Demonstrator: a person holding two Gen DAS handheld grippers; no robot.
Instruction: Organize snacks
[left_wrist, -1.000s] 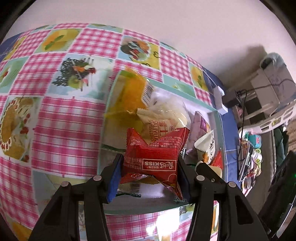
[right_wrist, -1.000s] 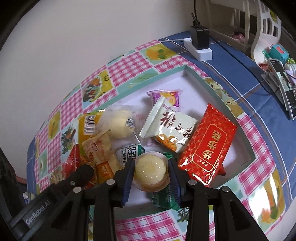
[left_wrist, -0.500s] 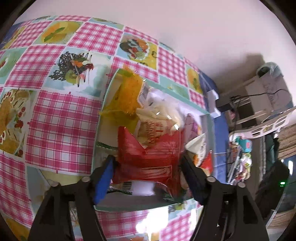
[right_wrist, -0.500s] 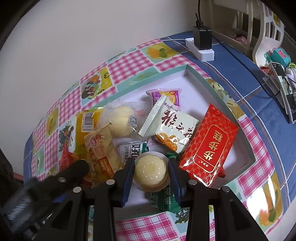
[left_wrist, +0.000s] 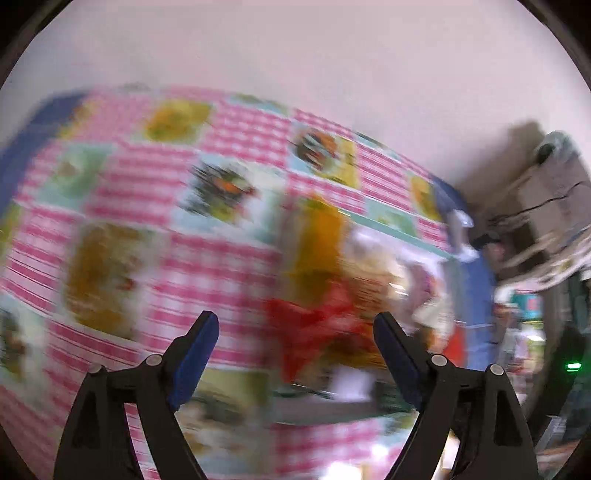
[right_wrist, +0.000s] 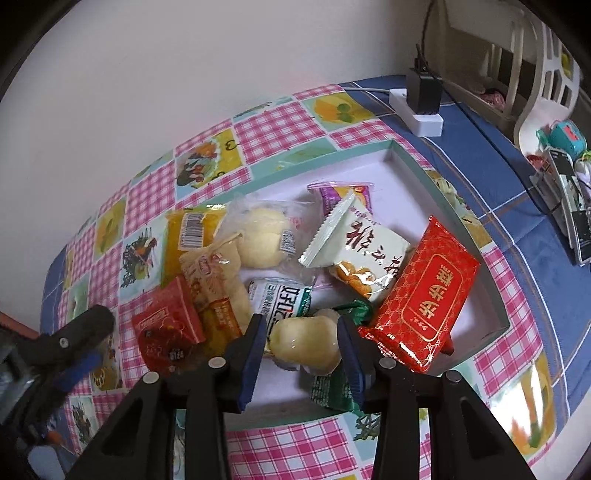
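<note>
A shallow teal-rimmed tray (right_wrist: 413, 166) holds several snack packets. My left gripper (left_wrist: 291, 328) is open and empty; its view is blurred by motion. The small red packet (right_wrist: 168, 328) lies at the tray's left end, free of the jaws, and shows as a red smear in the left wrist view (left_wrist: 314, 328). My right gripper (right_wrist: 301, 330) is shut on a pale round cake in clear wrap (right_wrist: 304, 343), held over the tray's near side. A large red packet (right_wrist: 424, 299) lies to its right. The left gripper (right_wrist: 70, 343) also shows at the lower left of the right wrist view.
The tray sits on a pink checked tablecloth (right_wrist: 280, 125) against a white wall. A white power strip with a black plug (right_wrist: 421, 107) lies behind the tray. A white rack and small items (right_wrist: 561, 147) crowd the right side.
My left gripper opened, let go of the small red packet into the tray, and pulled back to the left. My right gripper stayed shut on the round cake, which has tilted slightly.
</note>
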